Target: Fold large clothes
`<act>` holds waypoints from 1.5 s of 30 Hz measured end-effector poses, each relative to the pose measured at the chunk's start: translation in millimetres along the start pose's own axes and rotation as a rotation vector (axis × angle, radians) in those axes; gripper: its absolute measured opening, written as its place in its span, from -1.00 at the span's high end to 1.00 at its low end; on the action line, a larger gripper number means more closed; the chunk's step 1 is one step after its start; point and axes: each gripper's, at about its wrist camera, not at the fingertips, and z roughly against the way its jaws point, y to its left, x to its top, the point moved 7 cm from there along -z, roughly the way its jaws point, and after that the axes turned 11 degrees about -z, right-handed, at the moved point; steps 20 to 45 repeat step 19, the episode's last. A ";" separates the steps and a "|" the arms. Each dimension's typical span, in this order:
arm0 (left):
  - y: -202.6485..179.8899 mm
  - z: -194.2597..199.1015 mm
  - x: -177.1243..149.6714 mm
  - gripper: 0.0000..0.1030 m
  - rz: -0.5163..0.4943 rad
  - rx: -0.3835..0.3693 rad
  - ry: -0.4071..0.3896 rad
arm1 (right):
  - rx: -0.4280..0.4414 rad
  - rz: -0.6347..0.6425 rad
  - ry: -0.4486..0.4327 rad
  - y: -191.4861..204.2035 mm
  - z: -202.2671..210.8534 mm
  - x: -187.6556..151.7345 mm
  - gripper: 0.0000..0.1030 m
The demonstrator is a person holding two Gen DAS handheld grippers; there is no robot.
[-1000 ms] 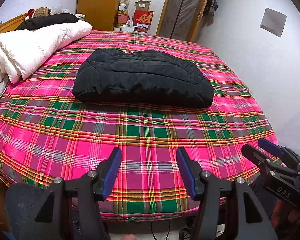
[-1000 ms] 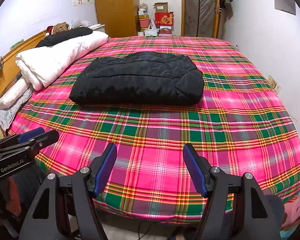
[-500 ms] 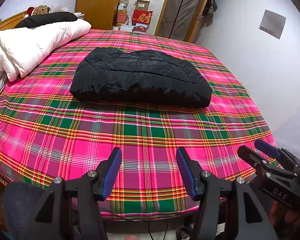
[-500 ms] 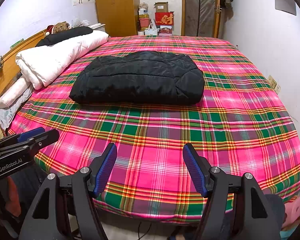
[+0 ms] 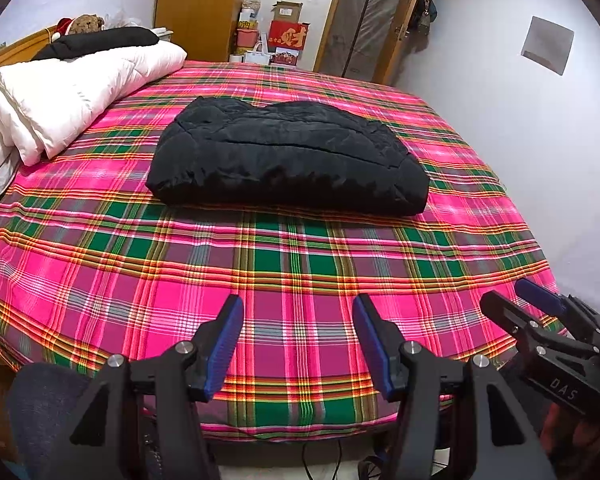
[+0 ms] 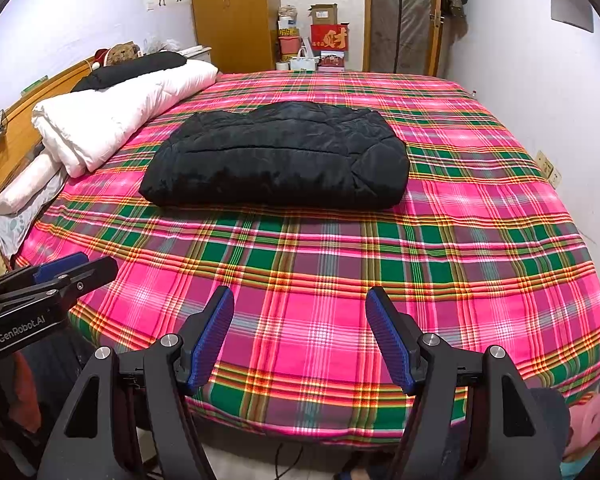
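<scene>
A black padded jacket (image 5: pixel 288 160) (image 6: pixel 276 156) lies folded into a thick rectangle in the middle of the pink and green plaid bed (image 5: pixel 300 264) (image 6: pixel 440 240). My left gripper (image 5: pixel 298 312) hangs open over the bed's near edge, well short of the jacket, with nothing between its blue pads. My right gripper (image 6: pixel 300 304) also stands open and empty above the near edge. Each gripper shows at the side of the other's view: the right gripper (image 5: pixel 516 300) at the right, the left gripper (image 6: pixel 84 268) at the left.
A rolled white duvet (image 6: pixel 116 120) with a black pillow (image 6: pixel 136 68) and a teddy bear (image 6: pixel 120 53) lies along the left headboard. A wooden wardrobe (image 6: pixel 232 12), boxes and bags (image 6: pixel 324 44) stand beyond the far edge. A white wall (image 5: pixel 540 120) runs close on the right.
The left wrist view has shifted slightly, so the jacket sits a little lower and more central in it. Both grippers stay open and empty.
</scene>
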 end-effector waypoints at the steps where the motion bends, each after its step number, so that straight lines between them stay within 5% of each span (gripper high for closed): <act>1: -0.3 0.2 0.1 -0.14 0.003 -0.002 0.000 | 0.000 0.001 0.000 -0.2 -0.2 -0.2 -0.33; 45: -4.0 0.4 2.3 -0.14 -0.010 0.026 -0.010 | -0.003 0.011 -0.001 -2.9 -1.6 0.2 -0.33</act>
